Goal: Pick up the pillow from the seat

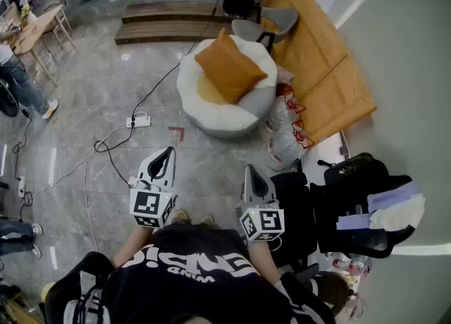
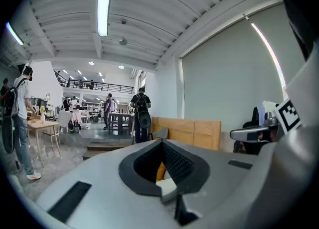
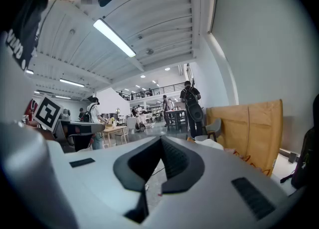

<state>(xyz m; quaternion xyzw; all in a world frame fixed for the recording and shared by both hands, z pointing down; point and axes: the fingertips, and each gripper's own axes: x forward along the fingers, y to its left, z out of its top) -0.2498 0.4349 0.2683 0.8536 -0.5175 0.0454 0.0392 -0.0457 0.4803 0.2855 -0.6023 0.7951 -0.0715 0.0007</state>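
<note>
Head view: the pillow (image 1: 229, 70), orange, lies tilted on the seat (image 1: 204, 117), a pale round beanbag, well apart from you across open floor (image 1: 106, 83). Your left gripper (image 1: 167, 153) and right gripper (image 1: 251, 172) are held about level in front of your chest, side by side. Both are short of the seat and touch nothing. A cable (image 1: 116, 148) runs over the floor to a power strip (image 1: 139, 121) on the left of your path, and clear bags (image 1: 282, 136) stand just beside the seat on its right. Left gripper view: the jaws are pressed together with nothing between them. A sliver of orange shows through the opening behind the tips, so this gripper appears aimed at the pillow. Right gripper view: the jaws are likewise closed and empty, and only floor shows through their opening. Assessment: the step in hand is the approach, and no grasp has begun. The next move calls for you to close the distance to the seat and spread the jaws before you reach the pillow. You then lower a gripper to an edge or corner. The pillow looks soft and bulky, so a pinch on a corner should hold better than one across its face. Mind the cable underfoot.
</note>
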